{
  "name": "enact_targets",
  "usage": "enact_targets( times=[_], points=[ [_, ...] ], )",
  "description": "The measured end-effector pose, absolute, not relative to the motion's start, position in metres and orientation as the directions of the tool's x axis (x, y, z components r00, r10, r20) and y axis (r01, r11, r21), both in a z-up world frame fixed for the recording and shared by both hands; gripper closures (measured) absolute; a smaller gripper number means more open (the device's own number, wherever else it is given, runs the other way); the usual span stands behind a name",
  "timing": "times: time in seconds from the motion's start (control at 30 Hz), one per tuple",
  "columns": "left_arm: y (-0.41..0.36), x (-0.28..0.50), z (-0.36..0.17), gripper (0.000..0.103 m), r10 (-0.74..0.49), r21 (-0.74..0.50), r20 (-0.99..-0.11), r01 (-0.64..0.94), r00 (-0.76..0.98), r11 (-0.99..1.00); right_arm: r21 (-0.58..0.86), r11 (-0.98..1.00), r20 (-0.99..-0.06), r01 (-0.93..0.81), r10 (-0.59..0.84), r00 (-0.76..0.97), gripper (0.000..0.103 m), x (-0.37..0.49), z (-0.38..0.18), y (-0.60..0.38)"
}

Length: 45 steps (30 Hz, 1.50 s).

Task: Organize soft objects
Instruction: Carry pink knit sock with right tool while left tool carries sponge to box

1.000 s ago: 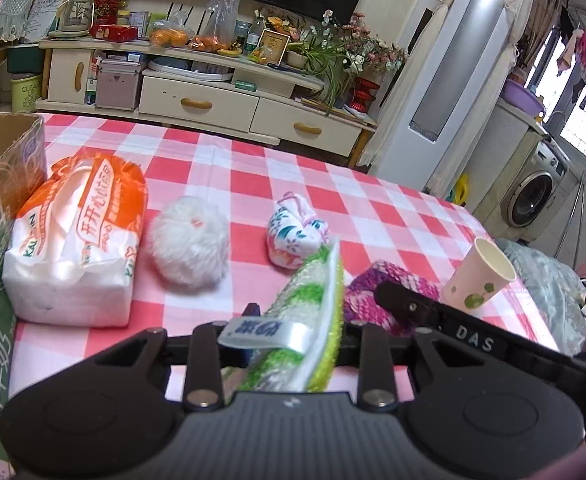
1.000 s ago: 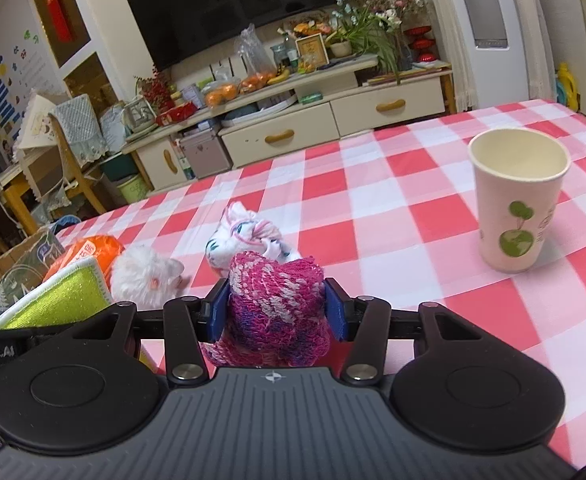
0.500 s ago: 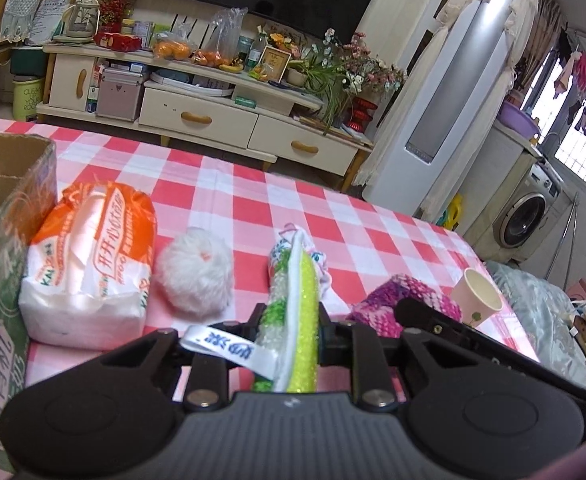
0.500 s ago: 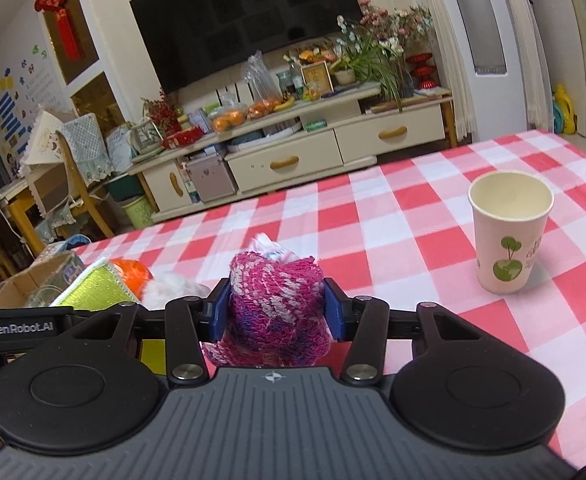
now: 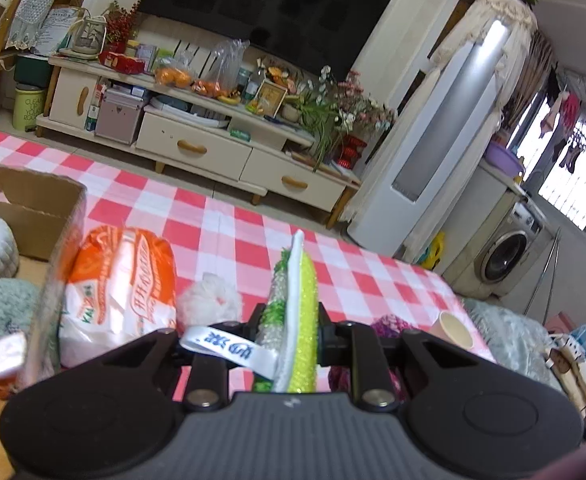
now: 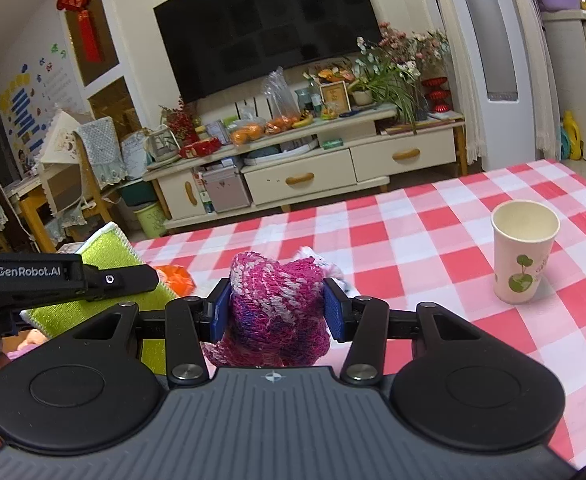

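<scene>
Sponge cloth (image 5: 299,312), green and yellow with a white edge, clamped upright between the closed fingers of the left tool (image 5: 293,320), lifted above the checked worktop (image 5: 221,220) just right of the open cardboard box (image 5: 33,196); pink knitted piece (image 6: 277,304) pinched in the right tool (image 6: 277,304), squashed between blue pads (image 6: 335,312). Both likely light, limp, compressible, not fragile; best gripped mid-body, never by the loose blue-and-white label (image 5: 229,346)

Tissue pack (image 5: 121,288) between box (image 5: 33,208) and pompom (image 5: 209,300)
</scene>
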<state>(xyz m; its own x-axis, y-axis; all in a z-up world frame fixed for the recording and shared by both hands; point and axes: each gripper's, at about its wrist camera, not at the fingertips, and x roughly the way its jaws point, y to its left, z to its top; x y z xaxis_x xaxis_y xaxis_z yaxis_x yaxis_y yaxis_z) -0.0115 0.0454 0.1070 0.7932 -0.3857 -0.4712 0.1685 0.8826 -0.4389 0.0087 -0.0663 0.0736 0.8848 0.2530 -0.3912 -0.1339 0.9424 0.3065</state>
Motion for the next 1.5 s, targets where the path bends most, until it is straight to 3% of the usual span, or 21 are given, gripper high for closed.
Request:
enact_targets(
  times=[0.5, 1.07, 1.23, 1.5],
  points=[
    [0.116, -0.032, 0.135, 0.083, -0.336, -0.506, -0.349, 0.126, 0.875, 0.853, 0.271, 0.924, -0.335, -0.269, 0.352, 0.874, 0.044, 0.008, 0.098, -0.004],
    [0.236, -0.050, 0.144, 0.083, -0.119, -0.590, -0.297, -0.084, 0.947, 0.803, 0.281, 0.837, -0.291, -0.469, 0.540, 0.789, 0.044, 0.024, 0.121, 0.100],
    [0.253, -0.051, 0.142, 0.083, -0.054, -0.566, -0.319, -0.144, 0.946, 0.812, 0.301, 0.796, -0.326, -0.525, 0.603, 0.728, 0.044, 0.021, 0.112, 0.122],
    [0.256, -0.048, 0.141, 0.083, 0.070, -0.395, -0.361, -0.221, 0.930, 0.892, 0.333, 0.742, -0.381, -0.582, 0.670, 0.637, 0.044, 0.008, 0.097, 0.151]
  ],
)
